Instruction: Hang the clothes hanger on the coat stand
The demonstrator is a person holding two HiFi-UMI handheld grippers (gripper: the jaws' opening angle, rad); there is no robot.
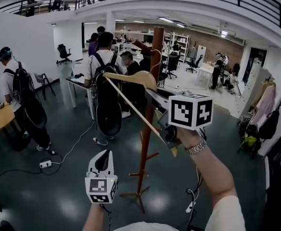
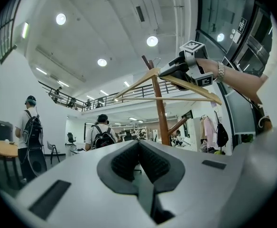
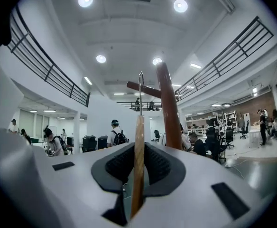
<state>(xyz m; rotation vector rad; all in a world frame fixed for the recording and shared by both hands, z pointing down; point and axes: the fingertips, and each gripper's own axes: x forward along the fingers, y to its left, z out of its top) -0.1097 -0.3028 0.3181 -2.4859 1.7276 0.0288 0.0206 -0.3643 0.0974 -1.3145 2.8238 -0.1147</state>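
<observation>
The wooden clothes hanger (image 1: 131, 78) is held high against the top of the brown coat stand (image 1: 144, 129). My right gripper (image 1: 155, 97) is shut on one sloping arm of it. In the right gripper view the hanger (image 3: 138, 146) shows edge-on between the jaws. Its wire hook (image 3: 140, 91) rises beside the stand's pole (image 3: 169, 110) and crosses a short peg (image 3: 145, 89); I cannot tell whether it rests on the peg. My left gripper (image 1: 102, 161) hangs lower and to the left, shut on nothing. In the left gripper view the hanger (image 2: 176, 83) and stand (image 2: 160, 113) are up ahead.
A person with a black backpack (image 1: 104, 88) stands just behind the stand by a white desk (image 1: 80, 83). Another person (image 1: 22, 100) stands at the left near a round wooden table (image 1: 0, 118). Cables and a power strip (image 1: 45, 164) lie on the dark floor. Clothes (image 1: 264, 105) hang at the right.
</observation>
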